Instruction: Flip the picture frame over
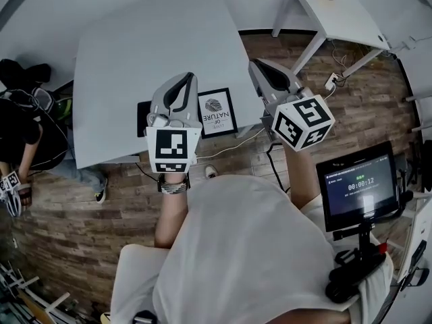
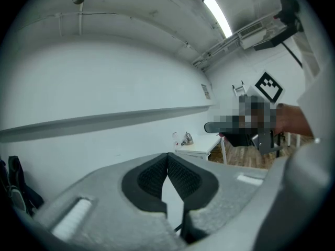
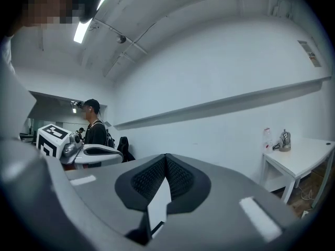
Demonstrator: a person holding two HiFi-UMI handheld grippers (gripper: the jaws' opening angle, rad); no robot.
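Note:
The picture frame (image 1: 217,112) lies flat near the front edge of the grey table (image 1: 121,66). It has a black border, and a fingerprint print faces up. Both grippers are held in the air above that edge, pointing roughly level, and neither touches the frame. My left gripper (image 1: 187,79) hovers just left of the frame; in the left gripper view (image 2: 167,156) its pads meet with nothing between them. My right gripper (image 1: 256,65) is to the right of the frame, and its own view (image 3: 166,157) shows it shut and empty as well. Each gripper's marker cube appears in the other's view.
A dark flat object (image 1: 142,117) lies on the table, partly hidden by the left gripper. A white side table (image 1: 337,12) stands at the upper right. A timer screen (image 1: 358,184) is at the right. A person (image 1: 20,140) sits at the left, another (image 3: 94,128) stands by the wall. Cables cross the wooden floor.

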